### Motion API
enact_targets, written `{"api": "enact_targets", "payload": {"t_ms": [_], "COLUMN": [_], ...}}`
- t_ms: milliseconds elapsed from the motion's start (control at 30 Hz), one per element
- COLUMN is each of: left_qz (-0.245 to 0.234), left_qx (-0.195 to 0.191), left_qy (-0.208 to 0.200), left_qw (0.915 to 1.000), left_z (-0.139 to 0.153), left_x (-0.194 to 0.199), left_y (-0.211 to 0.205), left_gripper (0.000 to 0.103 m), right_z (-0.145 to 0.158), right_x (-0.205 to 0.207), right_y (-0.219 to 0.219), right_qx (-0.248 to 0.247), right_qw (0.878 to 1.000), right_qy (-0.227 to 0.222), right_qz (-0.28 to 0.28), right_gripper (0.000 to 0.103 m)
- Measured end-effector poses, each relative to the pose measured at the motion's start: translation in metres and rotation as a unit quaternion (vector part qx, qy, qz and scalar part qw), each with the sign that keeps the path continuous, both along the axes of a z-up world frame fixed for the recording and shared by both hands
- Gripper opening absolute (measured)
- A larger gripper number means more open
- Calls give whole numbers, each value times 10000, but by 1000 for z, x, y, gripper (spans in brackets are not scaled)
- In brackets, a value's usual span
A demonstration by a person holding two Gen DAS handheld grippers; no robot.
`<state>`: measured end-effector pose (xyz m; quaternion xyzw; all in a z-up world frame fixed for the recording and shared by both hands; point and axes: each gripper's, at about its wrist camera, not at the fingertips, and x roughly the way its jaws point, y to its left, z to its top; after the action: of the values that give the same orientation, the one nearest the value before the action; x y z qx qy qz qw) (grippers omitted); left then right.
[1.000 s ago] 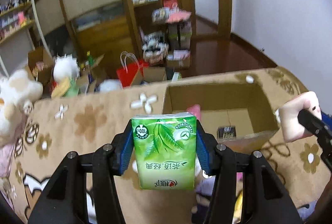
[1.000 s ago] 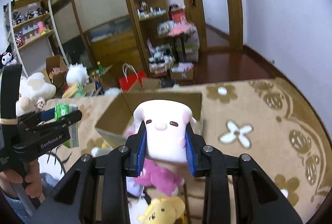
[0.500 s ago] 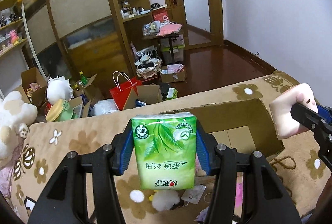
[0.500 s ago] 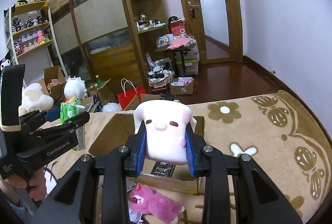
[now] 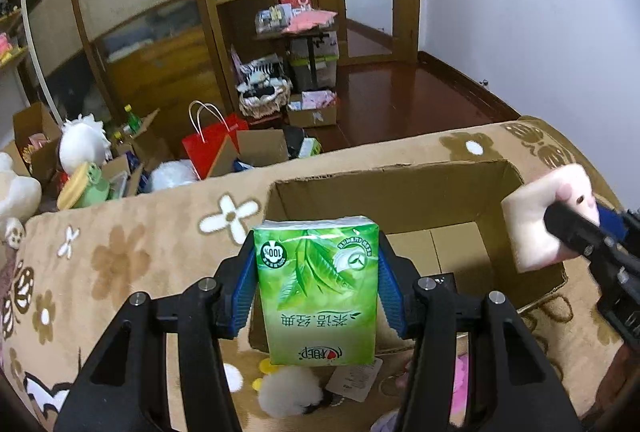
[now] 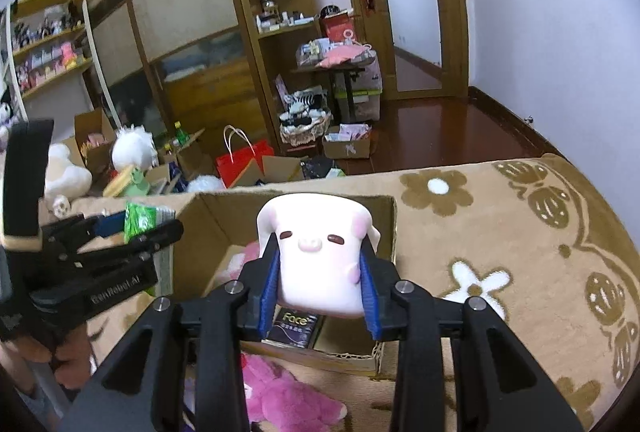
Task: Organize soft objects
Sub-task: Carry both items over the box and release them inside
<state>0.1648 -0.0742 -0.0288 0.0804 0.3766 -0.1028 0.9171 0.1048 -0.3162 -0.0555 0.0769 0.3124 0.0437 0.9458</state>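
A green tissue pack (image 5: 318,292) stands upright between the blue pads of my left gripper (image 5: 316,272), which is shut on it above the near edge of an open cardboard box (image 5: 400,187). My right gripper (image 6: 320,272) holds a white squishy toy with a small face (image 6: 318,256) over the same box (image 6: 224,195). Its jaws are beginning to open, but the pads still press the toy's sides. In each wrist view the other gripper shows at the side: the left gripper (image 6: 132,228) with the pack (image 6: 138,220), the right gripper (image 5: 576,228) with the toy (image 5: 532,216).
The box sits on a beige flowered blanket (image 6: 500,232) and holds a dark packet (image 6: 296,324) and something pink. A pink plush (image 6: 280,392) and a white fluffy toy (image 5: 288,392) lie in front of it. A red bag (image 5: 212,147), boxes and shelves crowd the floor beyond.
Both grippers have come lower and closer over the box, each still carrying its load. The box now fills more of both views.
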Motion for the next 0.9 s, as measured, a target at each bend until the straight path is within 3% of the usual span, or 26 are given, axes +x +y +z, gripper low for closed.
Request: {"api": "enact_targets", "payload": {"t_ms": [533,600,800,900], "left_qz": [31,53,98,91], "left_qx": [-71,-83,51,155], "left_qy": [420,451,390,380], "left_qw": [9991,9989,9992,9991], "left_z": [-19,-20,-16,-11], "left_x": [12,12,6,2], "left_y": [5,7,8,9], "left_gripper": [56,64,66,72], "right_z": [-19,-19,-20,-21], "right_x": [5,4,3,-1], "right_y": [11,11,13,12], "right_qx": [-164,-142,-161,-29], "right_qw": [9993,9993,9990,9990], "right_qy": [309,320,408,438], "right_qz": [128,134,126,83], "right_gripper": [46,49,54,63]}}
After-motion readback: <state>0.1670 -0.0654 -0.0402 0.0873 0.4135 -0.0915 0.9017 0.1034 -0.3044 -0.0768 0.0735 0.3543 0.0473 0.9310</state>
